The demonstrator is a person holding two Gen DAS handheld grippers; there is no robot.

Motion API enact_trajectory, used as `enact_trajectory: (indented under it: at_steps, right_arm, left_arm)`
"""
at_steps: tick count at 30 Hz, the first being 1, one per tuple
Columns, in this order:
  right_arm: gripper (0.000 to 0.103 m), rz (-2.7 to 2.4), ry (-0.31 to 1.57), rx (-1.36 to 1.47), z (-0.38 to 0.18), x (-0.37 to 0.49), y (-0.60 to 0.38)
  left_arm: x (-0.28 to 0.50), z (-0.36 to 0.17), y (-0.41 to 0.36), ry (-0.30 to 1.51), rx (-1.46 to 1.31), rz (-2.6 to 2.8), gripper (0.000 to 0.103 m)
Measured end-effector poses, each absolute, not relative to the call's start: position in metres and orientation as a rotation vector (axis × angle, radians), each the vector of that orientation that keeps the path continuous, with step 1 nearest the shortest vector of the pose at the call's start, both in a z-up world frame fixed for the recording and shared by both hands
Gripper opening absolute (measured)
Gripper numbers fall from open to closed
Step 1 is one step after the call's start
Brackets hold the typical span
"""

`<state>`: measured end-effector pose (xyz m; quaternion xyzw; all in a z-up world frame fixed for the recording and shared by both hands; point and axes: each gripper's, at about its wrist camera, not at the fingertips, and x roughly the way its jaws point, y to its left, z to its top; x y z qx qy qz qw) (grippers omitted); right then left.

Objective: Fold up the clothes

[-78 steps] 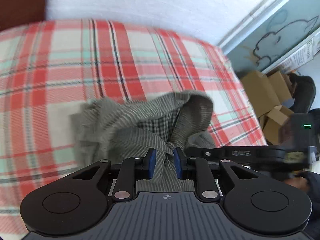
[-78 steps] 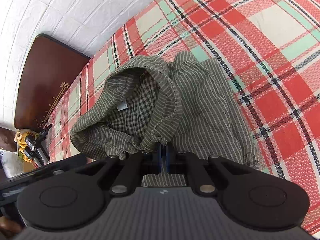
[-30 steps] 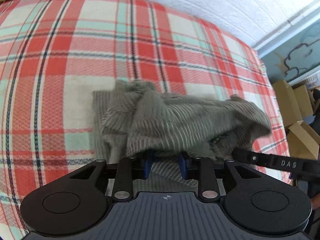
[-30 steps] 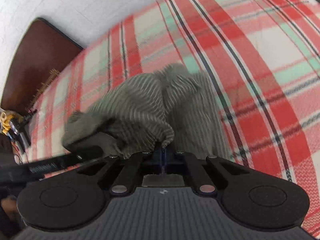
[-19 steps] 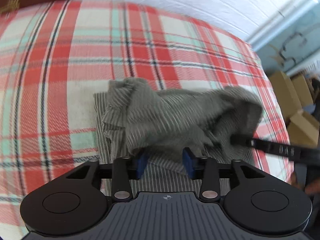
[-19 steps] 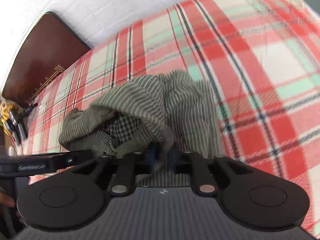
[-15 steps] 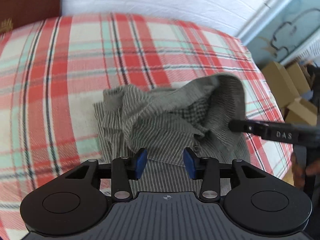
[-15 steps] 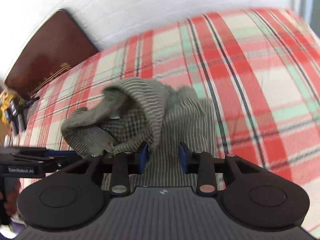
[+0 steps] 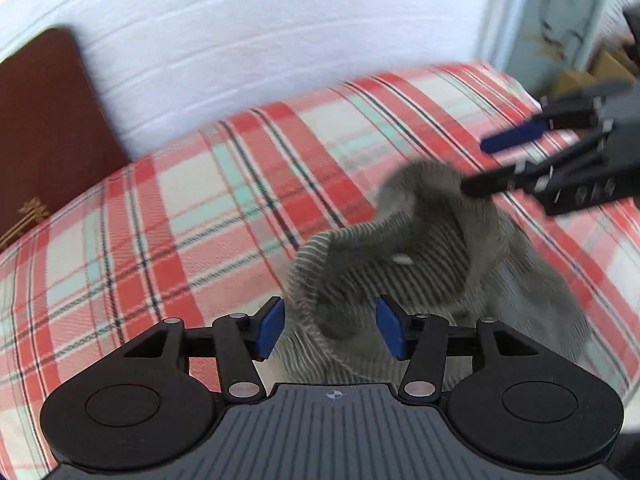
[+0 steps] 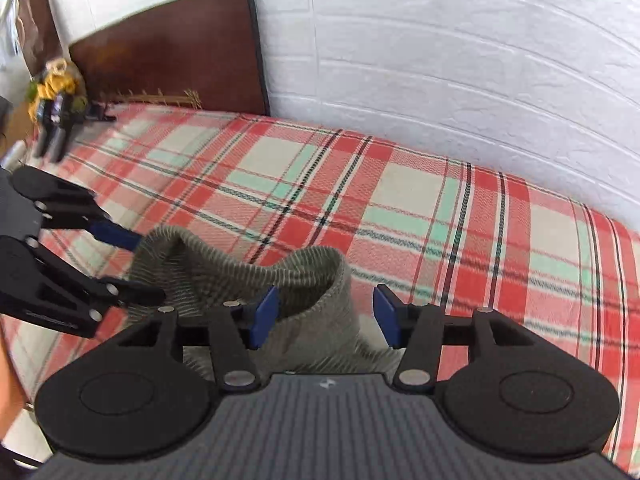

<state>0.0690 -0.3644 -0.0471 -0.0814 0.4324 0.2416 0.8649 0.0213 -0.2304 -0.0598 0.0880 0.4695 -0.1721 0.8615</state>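
Headboard (image 10: 168, 56) sits far left w/ a yellow toy (image 10: 56, 92) at its foot; white brick wall (image 10: 460, 60) runs behind; plaid bedspread (image 10: 420, 208) covers the bed.

Left gripper (image 9: 330, 330): a sec ago its blue pads were pinched close on the striped cloth; now jaws are opening, pads stand apart w/ the cloth's rolled edge between them but not pressed; in the right wrist view its two fingers flank the garment's left peak, no clear clamp.

Grey striped garment (image 10: 248, 280) lies bunched on the bedspread near the front edge, mid-bed betw. both grippers; the collar/hem that was lifted and carried over now stands up in a loose open loop, w/ a small white label (image 9: 400, 258) showing inside; the left view is motion-blurred so fine folds can't be read.

Right gripper (image 10: 324, 316): was fully pinched on the fabric a sec ago; jaws now opening, pads roughly half apart, w/ a ridge of cloth rising between them and not squeezed; in the left wrist view it is off to the upper right, lower finger touching the top of the bunch.

My read: both grips just let go together, so one fold pass has been laid down; but the cloth looks lumpy, not flat, so fold prob. incomplete; next likely needs a re-grasp at fresh edges and smoothing; risk is the standing loop slumping and undoing the fold.
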Motion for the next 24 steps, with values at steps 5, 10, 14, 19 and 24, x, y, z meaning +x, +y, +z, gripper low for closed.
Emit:
enact_trajectory:
  at_steps: [5,10,14,19,24]
  right_arm:
    - [0.003,0.494,1.073,-0.122,-0.076,0.092,-0.358]
    - [0.002,0.471,1.053,-0.021,-0.060,0.072,-0.377]
    - [0.002,0.484,1.029,0.088,-0.041,0.046,-0.398]
    - [0.002,0.463,1.076,0.165,-0.050,0.012,-0.414]
    - [0.002,0.411,1.165,0.219,-0.082,-0.010,-0.416]
  left_arm:
    - [0.043,-0.084,-0.221,1.089,0.087,-0.345,0.001]
    - [0.039,-0.078,-0.208,1.070,0.000,-0.350,0.001]
    - [0.021,-0.066,-0.202,1.050,-0.018,-0.378,0.000]
    - [-0.006,-0.074,-0.201,1.080,-0.046,-0.378,0.000]
    - [-0.026,-0.102,-0.206,1.148,-0.044,-0.368,0.000]
